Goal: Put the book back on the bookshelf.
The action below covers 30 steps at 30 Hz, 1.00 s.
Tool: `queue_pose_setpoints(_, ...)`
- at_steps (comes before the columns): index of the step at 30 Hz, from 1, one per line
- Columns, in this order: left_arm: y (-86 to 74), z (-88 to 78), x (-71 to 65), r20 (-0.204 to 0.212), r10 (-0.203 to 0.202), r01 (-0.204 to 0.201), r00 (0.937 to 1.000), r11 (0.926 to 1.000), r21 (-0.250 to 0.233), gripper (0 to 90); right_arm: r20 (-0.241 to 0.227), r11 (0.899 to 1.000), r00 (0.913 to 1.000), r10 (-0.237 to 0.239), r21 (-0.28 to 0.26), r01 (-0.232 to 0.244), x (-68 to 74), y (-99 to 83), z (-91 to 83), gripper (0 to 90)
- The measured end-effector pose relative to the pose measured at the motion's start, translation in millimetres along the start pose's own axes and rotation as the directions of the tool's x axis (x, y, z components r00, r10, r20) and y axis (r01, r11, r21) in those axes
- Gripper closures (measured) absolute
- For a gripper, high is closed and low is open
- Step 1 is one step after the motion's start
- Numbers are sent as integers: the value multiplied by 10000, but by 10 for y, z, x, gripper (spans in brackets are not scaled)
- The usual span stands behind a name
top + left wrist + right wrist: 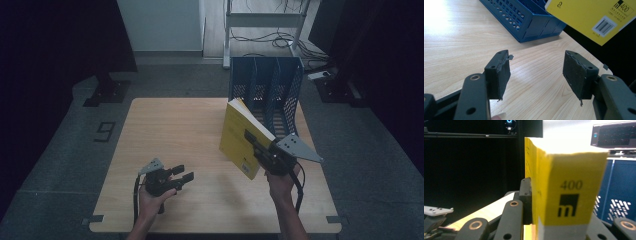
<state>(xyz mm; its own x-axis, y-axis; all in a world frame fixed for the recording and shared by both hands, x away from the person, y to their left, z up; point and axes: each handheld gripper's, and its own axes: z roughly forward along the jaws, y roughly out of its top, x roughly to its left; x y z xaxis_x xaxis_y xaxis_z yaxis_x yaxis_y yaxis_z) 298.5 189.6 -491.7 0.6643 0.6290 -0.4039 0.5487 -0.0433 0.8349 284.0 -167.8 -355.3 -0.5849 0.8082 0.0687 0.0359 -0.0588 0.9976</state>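
The right claw (256,145) is clamped on the yellow book (244,136), holding it tilted above the surface (170,130), just before the blue file rack (266,87). The left claw (182,174) gapes wide, holding nothing.

Wooden table (190,130), blue slotted file rack (265,90) at its far edge

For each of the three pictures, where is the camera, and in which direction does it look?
High view: above the person's side, looking forward and down on the table; both forearms show, left gripper open, right gripper shut on the yellow book.
Left gripper view: on the left gripper, looking along its open jaws over the table toward the blue rack and the book.
Right gripper view: on the right gripper, facing the book's spine.
Shared: all three show the book and rack.
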Motion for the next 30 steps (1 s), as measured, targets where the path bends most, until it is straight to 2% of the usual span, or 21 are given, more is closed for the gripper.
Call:
queue_pose_setpoints(17,-4,4,5,2,21,-21,10000,10000,93,383,544,9999,9985,7,-163,2,-132,117,47,745)
queue_pose_setpoints(30,-2,-9,16,8,-23,23,10000,10000,85,382,884,9990,9952,-421,-93,431,-185,156,139,745)
